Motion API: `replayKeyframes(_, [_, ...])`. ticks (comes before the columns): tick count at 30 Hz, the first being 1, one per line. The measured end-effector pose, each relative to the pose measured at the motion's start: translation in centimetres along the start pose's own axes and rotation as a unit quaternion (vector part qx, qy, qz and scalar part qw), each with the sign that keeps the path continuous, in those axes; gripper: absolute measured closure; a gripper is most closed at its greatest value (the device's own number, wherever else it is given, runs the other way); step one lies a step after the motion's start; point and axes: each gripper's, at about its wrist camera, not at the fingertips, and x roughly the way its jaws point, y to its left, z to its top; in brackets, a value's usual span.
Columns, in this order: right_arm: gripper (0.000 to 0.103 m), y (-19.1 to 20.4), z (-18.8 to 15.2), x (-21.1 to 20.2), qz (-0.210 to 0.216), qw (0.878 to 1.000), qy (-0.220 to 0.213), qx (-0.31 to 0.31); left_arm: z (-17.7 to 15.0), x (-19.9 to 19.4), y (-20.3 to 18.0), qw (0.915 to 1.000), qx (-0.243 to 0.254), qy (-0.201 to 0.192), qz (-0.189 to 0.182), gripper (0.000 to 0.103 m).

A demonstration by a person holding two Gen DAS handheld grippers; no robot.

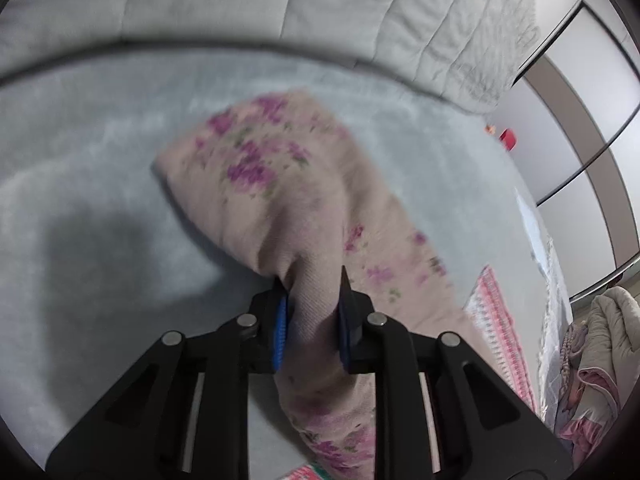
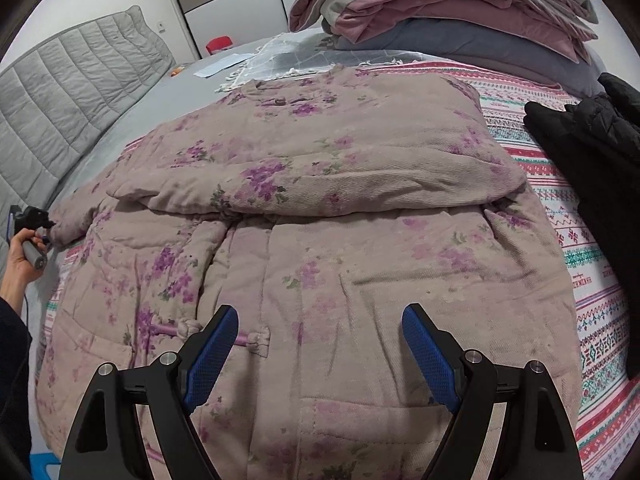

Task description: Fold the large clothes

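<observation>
A dusty-pink padded jacket (image 2: 320,240) with purple flowers lies front-up on the bed, one sleeve (image 2: 320,176) folded across its chest. In the left wrist view my left gripper (image 1: 312,280) is shut on the end of the other sleeve (image 1: 260,168), which hangs lifted above the grey sheet. The right wrist view shows that same gripper (image 2: 48,224) at the far left, held by a hand (image 2: 20,256), pinching the sleeve tip. My right gripper (image 2: 320,316) hovers open over the jacket's lower front near the knot buttons (image 2: 188,326), with nothing between its fingers.
The jacket rests on a striped patterned blanket (image 2: 580,240). A black garment (image 2: 592,152) lies at the right, and folded bedding (image 2: 440,12) is stacked behind. A grey quilted headboard (image 2: 60,100) bounds the left side. Grey sheet (image 1: 100,160) spreads under the lifted sleeve.
</observation>
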Motion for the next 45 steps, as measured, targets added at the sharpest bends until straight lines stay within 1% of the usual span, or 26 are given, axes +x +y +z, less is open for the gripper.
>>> replayKeyframes(3, [0.018, -0.3, 0.0, 0.1, -0.005, 1.000, 0.001, 0.003, 0.4, -2.9, -1.2, 0.9993, -0.006, -0.027, -0.025, 0.083])
replayKeyframes(6, [0.018, -0.4, 0.1, -0.1, -0.010, 1.000, -0.001, 0.002, 0.6, -6.6, -3.4, 0.9974, 0.005, -0.052, -0.049, 0.083])
replayKeyframes(9, [0.018, -0.6, 0.1, -0.2, -0.023, 1.000, -0.003, 0.000, -0.3, -11.1, -7.1, 0.9917, 0.046, -0.086, -0.083, 0.083])
replayKeyframes(11, [0.018, -0.8, 0.2, -0.2, -0.028, 1.000, -0.001, 0.003, -2.0, -14.7, -10.3, 0.9830, 0.092, -0.113, -0.112, 0.083])
replayKeyframes(13, [0.018, -1.1, 0.2, -0.1, -0.026, 1.000, 0.002, 0.007, -4.9, -18.8, -14.3, 0.9683, 0.150, -0.133, -0.150, 0.083])
replayKeyframes(14, [0.018, -1.2, 0.3, -0.1, -0.025, 1.000, 0.003, 0.010, -6.3, -20.3, -15.6, 0.9615, 0.173, -0.137, -0.163, 0.083])
replayKeyframes(15, [0.018, -1.4, 0.3, -0.1, -0.025, 1.000, 0.003, 0.012, -8.2, -22.0, -17.3, 0.9523, 0.202, -0.142, -0.180, 0.083])
replayKeyframes(16, [0.018, -1.6, 0.3, -0.1, -0.024, 1.000, 0.003, 0.015, -11.0, -24.1, -19.4, 0.9384, 0.240, -0.146, -0.201, 0.083])
replayKeyframes(17, [0.018, -1.7, 0.4, -0.2, -0.022, 1.000, 0.003, 0.018, -13.0, -25.2, -20.8, 0.9285, 0.265, -0.148, -0.214, 0.083])
replayKeyframes(18, [0.018, -1.8, 0.4, -0.2, -0.021, 1.000, 0.003, 0.021, -15.7, -26.5, -22.3, 0.9163, 0.293, -0.148, -0.229, 0.082])
replayKeyframes(19, [0.018, -2.0, 0.5, -0.2, -0.017, 0.999, 0.003, 0.028, -17.6, -27.2, -23.2, 0.9081, 0.310, -0.145, -0.241, 0.081])
replayKeyframes(20, [0.018, -2.1, 0.5, -0.1, -0.015, 0.999, 0.003, 0.032, -20.5, -27.5, -24.5, 0.8975, 0.333, -0.133, -0.257, 0.079])
replayKeyframes(22, [0.018, -2.8, 0.7, 0.0, -0.008, 0.999, 0.006, 0.047, -25.8, -27.2, -26.2, 0.8819, 0.371, -0.101, -0.272, 0.076])
replayKeyframes(23, [0.018, -3.2, 0.7, 0.1, -0.003, 0.998, 0.008, 0.054, -29.0, -26.4, -27.2, 0.8728, 0.397, -0.079, -0.273, 0.072])
replayKeyframes(24, [0.018, -3.9, 0.9, 0.3, 0.004, 0.998, 0.011, 0.069, -31.9, -25.4, -27.9, 0.8635, 0.422, -0.058, -0.270, 0.070])
replayKeyframes(25, [0.018, -4.4, 0.9, 0.4, 0.007, 0.997, 0.013, 0.079, -35.7, -24.0, -28.8, 0.8523, 0.454, -0.030, -0.259, 0.070])
replayKeyframes(26, [0.018, -5.5, 1.1, 0.5, 0.013, 0.995, 0.014, 0.101, -38.0, -23.0, -29.1, 0.8459, 0.470, -0.014, -0.251, 0.069])
replayKeyframes(29, [0.018, -8.1, 1.4, 0.5, 0.019, 0.988, 0.010, 0.152, -46.0, -20.6, -29.1, 0.8205, 0.518, 0.049, -0.236, 0.069])
replayKeyframes(30, [0.018, -8.8, 1.4, 0.5, 0.021, 0.986, 0.009, 0.165, -47.7, -20.3, -28.9, 0.8142, 0.528, 0.061, -0.233, 0.069])
replayKeyframes(31, [0.018, -9.7, 1.4, 0.4, 0.027, 0.982, 0.008, 0.185, -48.9, -20.8, -28.7, 0.8111, 0.538, 0.053, -0.223, 0.068])
replayKeyframes(32, [0.018, -10.5, 1.4, 0.4, 0.033, 0.979, 0.008, 0.200, -49.4, -21.2, -28.4, 0.8045, 0.552, 0.031, -0.217, 0.062])
replayKeyframes(34, [0.018, -11.4, 1.3, 0.3, 0.046, 0.974, 0.008, 0.220, -49.7, -22.1, -27.9, 0.7921, 0.567, 0.018, -0.225, 0.058])
replayKeyframes(36, [0.018, -11.8, 1.3, 0.2, 0.056, 0.972, 0.010, 0.227, -49.1, -22.5, -27.3, 0.7863, 0.570, 0.030, -0.236, 0.058])
replayKeyframes(38, [0.018, -11.9, 1.4, 0.1, 0.059, 0.972, 0.012, 0.226, -48.4, -22.9, -27.3, 0.7836, 0.570, 0.044, -0.244, 0.055])
replayKeyframes(42, [0.018, -11.8, 1.3, -0.1, 0.066, 0.973, 0.014, 0.223, -47.6, -23.3, -26.5, 0.7917, 0.546, 0.073, -0.264, 0.054])
replayKeyframes(45, [0.018, -12.0, 1.4, 0.0, 0.067, 0.972, 0.015, 0.225, -48.1, -23.1, -26.2, 0.7920, 0.545, 0.092, -0.261, 0.051])
